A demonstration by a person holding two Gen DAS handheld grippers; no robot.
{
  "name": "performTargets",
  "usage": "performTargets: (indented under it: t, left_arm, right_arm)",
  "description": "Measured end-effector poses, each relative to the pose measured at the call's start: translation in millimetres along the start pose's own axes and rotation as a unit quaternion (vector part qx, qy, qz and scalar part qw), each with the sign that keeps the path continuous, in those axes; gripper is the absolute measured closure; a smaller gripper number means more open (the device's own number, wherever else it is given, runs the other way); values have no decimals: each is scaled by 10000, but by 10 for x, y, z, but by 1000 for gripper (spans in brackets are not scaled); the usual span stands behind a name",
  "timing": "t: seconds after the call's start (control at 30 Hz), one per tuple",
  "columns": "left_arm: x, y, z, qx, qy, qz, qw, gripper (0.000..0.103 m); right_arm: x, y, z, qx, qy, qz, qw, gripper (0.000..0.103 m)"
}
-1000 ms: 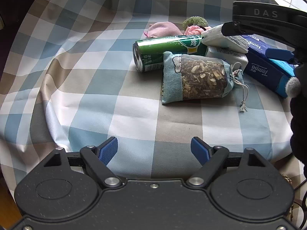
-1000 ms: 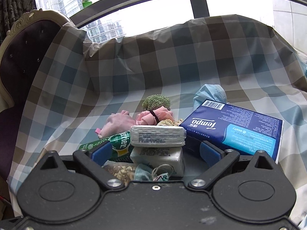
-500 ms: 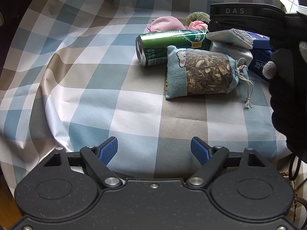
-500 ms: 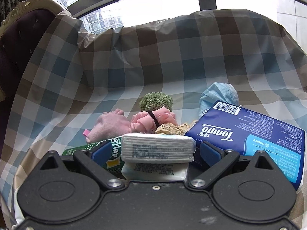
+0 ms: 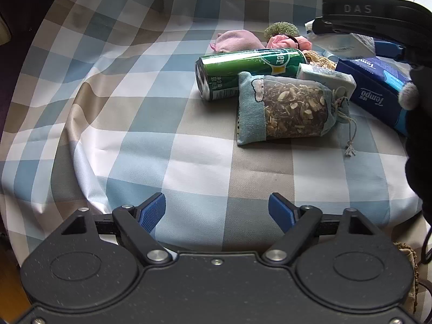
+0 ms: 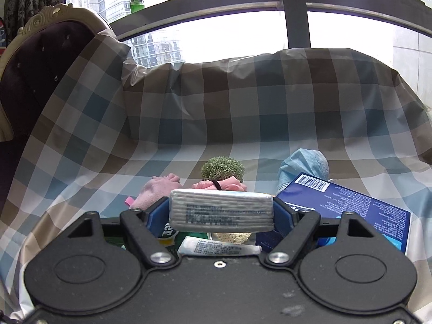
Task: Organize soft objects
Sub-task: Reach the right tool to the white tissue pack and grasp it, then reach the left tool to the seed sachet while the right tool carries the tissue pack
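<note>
— Where's the tissue pack point(image 6: 220, 213) now?
— Your right gripper point(image 6: 220, 212) has clamped it and lifted it off the second pack point(image 5: 325, 77), which stays beside the can point(image 5: 249, 71) near the cloth's point(image 5: 172, 148) far right corner.
— And your left gripper point(image 5: 217, 212)?
— Still wide, holding nothing, over the near edge.

two low wrist views, shared green can point(image 5: 251, 70)

A green can point(image 5: 248, 70) lies on its side on the checked cloth point(image 5: 162, 148).

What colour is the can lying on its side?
Green, with a yellow label patch; the can shows best in the left wrist view.
</note>
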State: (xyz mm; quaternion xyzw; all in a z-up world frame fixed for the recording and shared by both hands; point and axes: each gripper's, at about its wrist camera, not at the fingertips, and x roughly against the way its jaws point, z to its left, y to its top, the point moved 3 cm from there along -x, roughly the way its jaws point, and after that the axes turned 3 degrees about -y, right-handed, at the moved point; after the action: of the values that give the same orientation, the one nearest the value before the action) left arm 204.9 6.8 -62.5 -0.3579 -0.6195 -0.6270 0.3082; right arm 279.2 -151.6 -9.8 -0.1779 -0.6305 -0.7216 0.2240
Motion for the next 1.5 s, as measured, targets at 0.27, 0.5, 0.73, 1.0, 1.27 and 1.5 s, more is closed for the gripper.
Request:
performTargets:
  t: [0.27, 0.5, 0.73, 1.0, 1.27, 1.5]
  left_arm:
    - [22, 193, -110, -62, -142, -213, 9997, 21]
    - [5, 397, -303, -432, -322, -514, 9972, 10]
    - [-134, 557, -456, -491, -501, -545, 9960, 10]
    - [-102, 572, -682, -2081, -247, -1192, 9705, 10]
    - [-159, 437, -846, -3689, -360, -1298, 9197, 9]
    - [-412, 429, -914, -4570, -350, -1076, 8823, 10]
  right_arm:
    - [598, -248, -372, -424, -131, 20, 9990, 24]
    - [863, -638, -592, -623, -499, 302, 9964, 24]
    - [845, -873, -687, -838, -521, 515, 9938, 24]
    - [838, -935, -786, -1033, -430, 592, 9920, 24]
    - [809, -946, -826, -1150, -361, 621, 9908, 24]
    - [797, -951, -812, -1081, -344, 628, 9916, 24]
